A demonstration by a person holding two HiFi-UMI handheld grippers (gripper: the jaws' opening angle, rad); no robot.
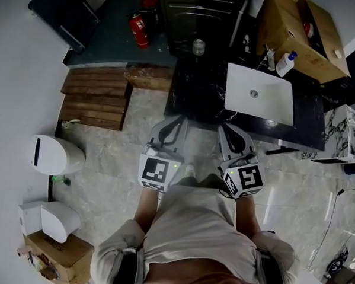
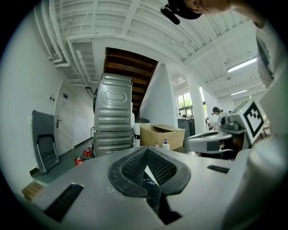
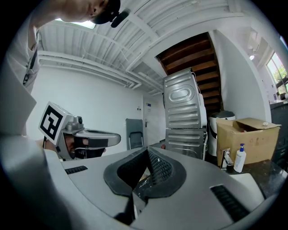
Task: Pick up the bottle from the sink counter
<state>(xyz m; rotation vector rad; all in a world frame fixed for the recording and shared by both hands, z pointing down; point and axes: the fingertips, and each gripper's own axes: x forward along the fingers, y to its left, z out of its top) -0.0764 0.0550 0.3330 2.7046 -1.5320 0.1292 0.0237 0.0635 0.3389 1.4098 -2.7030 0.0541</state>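
A white pump bottle (image 1: 285, 63) with a blue top stands at the far right corner of the black sink counter (image 1: 198, 92), beside the faucet (image 1: 271, 59) and behind the white basin (image 1: 260, 92). It shows small in the left gripper view (image 2: 165, 144) and at the right in the right gripper view (image 3: 240, 158). Both grippers are held close to the person's body, well short of the counter's front edge. My left gripper (image 1: 172, 123) (image 2: 146, 150) is shut with nothing in it. My right gripper (image 1: 230, 130) (image 3: 147, 150) also looks shut and empty.
A cardboard box (image 1: 302, 32) sits behind the bottle. A ribbed metal cabinet (image 1: 196, 15) stands left of the counter, with a red fire extinguisher (image 1: 139, 29) beside it. Wooden pallets (image 1: 96, 98) and a white bin (image 1: 52, 154) lie to the left on the tiled floor.
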